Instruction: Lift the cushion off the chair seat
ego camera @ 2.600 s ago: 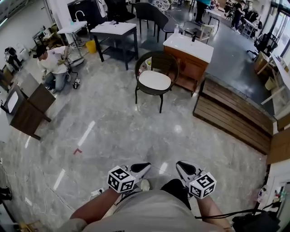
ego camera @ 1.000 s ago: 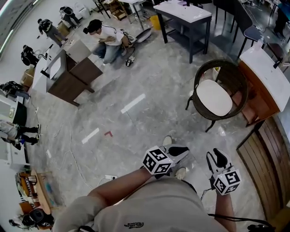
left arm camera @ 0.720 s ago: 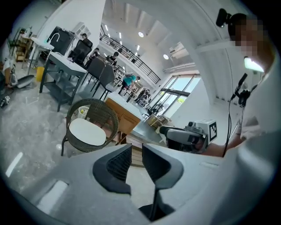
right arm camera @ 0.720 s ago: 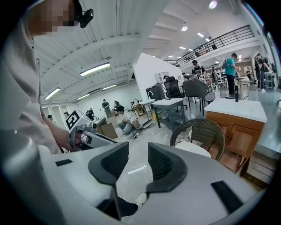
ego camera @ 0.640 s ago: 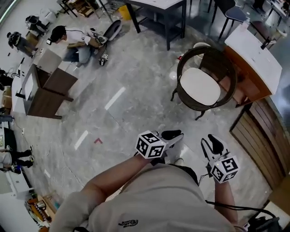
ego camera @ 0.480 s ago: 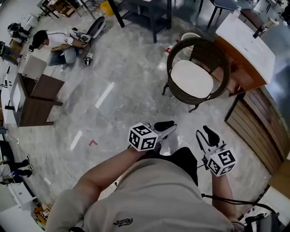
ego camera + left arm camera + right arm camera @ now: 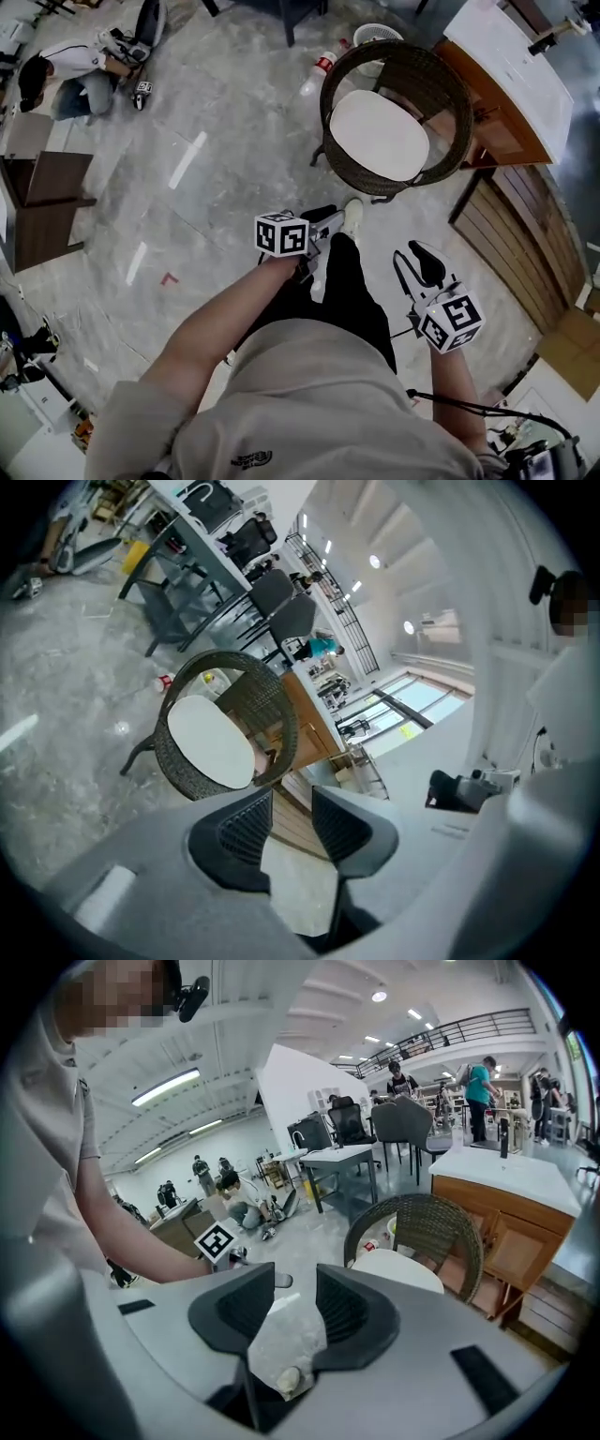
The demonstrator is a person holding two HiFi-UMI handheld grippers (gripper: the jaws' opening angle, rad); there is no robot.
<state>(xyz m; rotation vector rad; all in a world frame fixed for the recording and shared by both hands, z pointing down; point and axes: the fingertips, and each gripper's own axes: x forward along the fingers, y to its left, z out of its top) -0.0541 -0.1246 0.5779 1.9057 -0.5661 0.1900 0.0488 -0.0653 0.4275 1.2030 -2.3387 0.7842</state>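
Observation:
A white oval cushion [image 7: 378,134] lies on the seat of a round dark wicker chair [image 7: 441,80] ahead of me. The left gripper [image 7: 326,223] is out in front, still a stretch of floor short of the chair; its jaws are opening and hold nothing. In the left gripper view the cushion [image 7: 208,742] shows beyond the left gripper [image 7: 291,813]. My right gripper [image 7: 417,262] hangs farther back at the right, open and empty. The right gripper view shows the right gripper [image 7: 295,1302] with the cushion [image 7: 398,1269] past its jaws.
A wooden cabinet with a white top [image 7: 506,66] stands right behind the chair, with a slatted wood platform [image 7: 525,234] to the right. A plastic bottle [image 7: 317,67] and a white basket [image 7: 375,36] lie beside the chair. A person [image 7: 70,75] crouches far left near a dark desk [image 7: 37,202].
The chair has come much closer in the head view. Both grippers have moved forward towards it, the left one farther and lower.

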